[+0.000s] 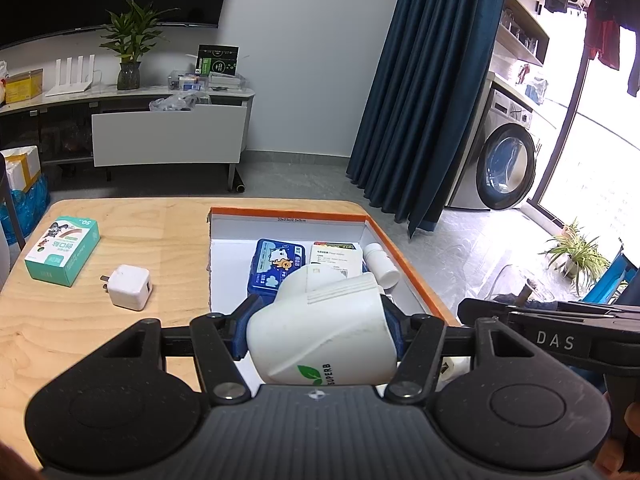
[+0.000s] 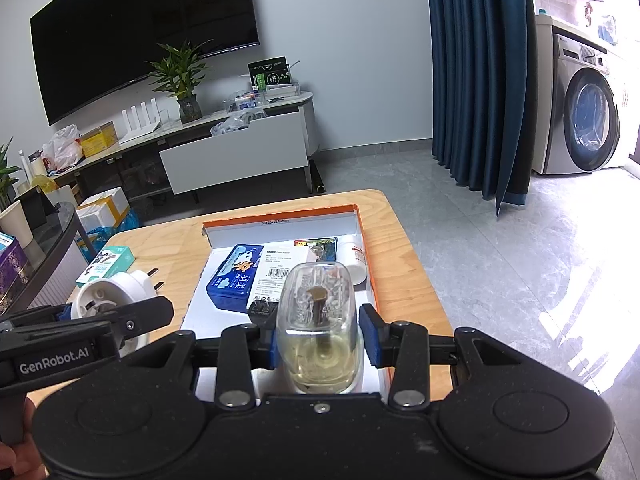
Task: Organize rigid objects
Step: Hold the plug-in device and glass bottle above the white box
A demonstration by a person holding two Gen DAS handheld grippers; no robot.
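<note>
Both claws loaded over the box

Left claw (image 1: 320, 320) clamps a white plug adapter (image 1: 320, 328); right claw (image 2: 320, 336) clamps a clear bottle (image 2: 320, 328) above the box (image 2: 366, 240).

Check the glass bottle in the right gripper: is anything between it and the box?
Nothing visible blocks it. The right gripper holds the glass bottle over the box's near part; the blue tin and white bottle lie farther back.
</note>
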